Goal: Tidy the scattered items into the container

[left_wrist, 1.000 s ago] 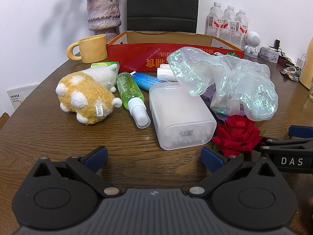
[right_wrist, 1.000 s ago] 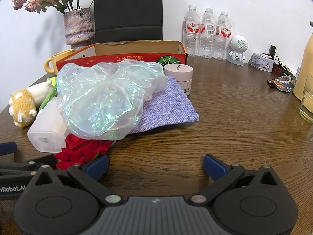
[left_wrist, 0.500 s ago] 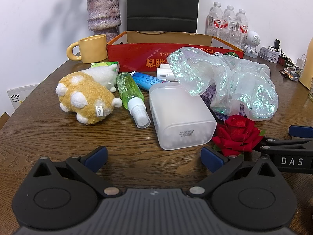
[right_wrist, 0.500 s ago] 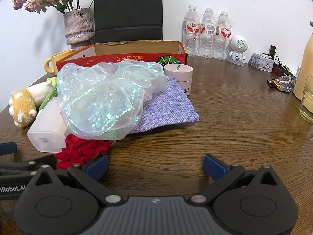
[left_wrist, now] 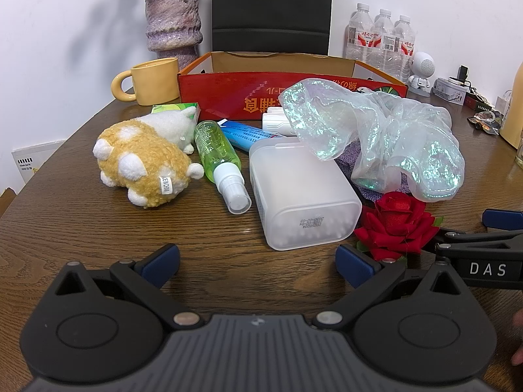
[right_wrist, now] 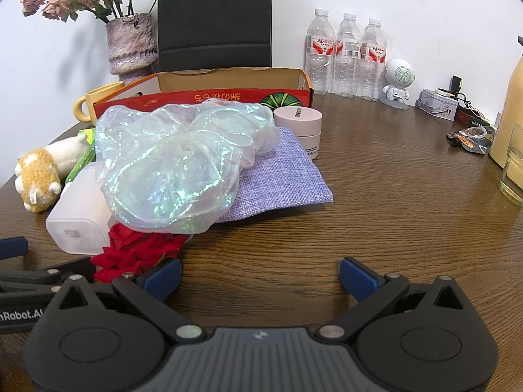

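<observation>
Red cardboard forms the container [left_wrist: 294,98], an open box at the far side of the wooden table [left_wrist: 81,228], and we see nothing of the clutter inside it; every item lies on the table in front of its near wall. Closest to that wall are a white charger [left_wrist: 274,121], a blue tube [left_wrist: 243,135] and a green carton [left_wrist: 173,108]. A green spray bottle [left_wrist: 219,160] lies on its side between the plush toy [left_wrist: 143,166] and the frosted plastic box [left_wrist: 300,196], cap toward us. An iridescent sheer pouch [right_wrist: 176,170] is heaped over the purple woven bag [right_wrist: 281,176], its edge draping onto the frosted box. Two pink jars [right_wrist: 299,127] are stacked just beside the bag, near the container's right corner. The red fabric rose [left_wrist: 397,225] sits right in front of the pouch, touching the frosted box.

We hold our left gripper [left_wrist: 256,261] low over bare table, jaws spread wide and empty, its right fingertip just beside the rose. Our right gripper [right_wrist: 260,277] is likewise wide apart and empty, its left fingertip at the rose's edge.

Behind the container stand a yellow mug [left_wrist: 153,80], a purple vase [left_wrist: 173,23], a black chair [left_wrist: 271,9] and three water bottles [right_wrist: 346,55].
</observation>
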Action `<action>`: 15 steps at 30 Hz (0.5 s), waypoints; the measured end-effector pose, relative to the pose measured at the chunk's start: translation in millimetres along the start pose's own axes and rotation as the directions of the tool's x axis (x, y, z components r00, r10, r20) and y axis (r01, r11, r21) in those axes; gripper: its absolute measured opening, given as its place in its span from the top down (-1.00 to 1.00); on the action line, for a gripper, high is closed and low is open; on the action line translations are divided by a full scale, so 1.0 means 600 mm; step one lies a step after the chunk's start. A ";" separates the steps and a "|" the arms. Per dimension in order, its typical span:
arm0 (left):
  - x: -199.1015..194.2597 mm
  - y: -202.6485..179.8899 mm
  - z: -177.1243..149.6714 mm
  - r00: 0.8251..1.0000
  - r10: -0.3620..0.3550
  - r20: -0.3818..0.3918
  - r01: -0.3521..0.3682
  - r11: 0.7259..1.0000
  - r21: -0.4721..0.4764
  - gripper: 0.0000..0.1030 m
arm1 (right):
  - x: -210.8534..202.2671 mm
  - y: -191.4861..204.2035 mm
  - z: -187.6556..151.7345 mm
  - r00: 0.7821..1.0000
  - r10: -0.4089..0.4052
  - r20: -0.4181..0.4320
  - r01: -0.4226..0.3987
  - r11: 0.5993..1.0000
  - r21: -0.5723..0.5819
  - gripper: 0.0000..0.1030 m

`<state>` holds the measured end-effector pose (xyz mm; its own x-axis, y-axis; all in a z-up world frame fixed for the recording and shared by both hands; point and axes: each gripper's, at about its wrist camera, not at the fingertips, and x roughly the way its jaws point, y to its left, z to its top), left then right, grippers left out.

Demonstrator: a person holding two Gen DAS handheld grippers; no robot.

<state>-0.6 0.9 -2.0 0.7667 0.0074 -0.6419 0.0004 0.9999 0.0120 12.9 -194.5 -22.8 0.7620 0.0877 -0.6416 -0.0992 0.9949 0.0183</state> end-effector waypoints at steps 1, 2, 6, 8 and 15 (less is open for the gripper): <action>0.000 0.000 0.001 1.000 0.000 0.000 0.000 1.000 0.000 -1.00 | 0.000 0.000 0.000 1.000 0.000 0.000 0.000 1.000 0.000 -1.00; -0.001 -0.001 0.002 1.000 0.001 0.000 -0.001 1.000 0.001 -1.00 | 0.002 -0.002 0.000 1.000 0.000 0.000 0.000 1.000 -0.001 -1.00; 0.002 -0.005 0.006 1.000 0.002 0.000 -0.002 1.000 -0.002 -1.00 | 0.002 0.000 0.001 1.000 0.011 0.000 -0.011 1.000 -0.008 -1.00; 0.000 -0.003 0.004 1.000 -0.005 0.001 0.005 1.000 0.004 -1.00 | -0.002 -0.004 -0.001 1.000 0.024 -0.001 -0.024 1.000 -0.014 -1.00; -0.080 0.057 0.000 0.985 -0.078 0.151 0.081 0.997 -0.014 -1.00 | -0.085 -0.035 -0.015 0.995 0.087 0.058 -0.087 0.996 -0.002 -0.97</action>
<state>-37.3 34.8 29.0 0.8525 -0.0722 -0.5177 0.0537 0.9973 -0.0507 -29.6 -220.4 2.3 0.7860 0.1769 -0.5924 -0.1665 0.9834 0.0727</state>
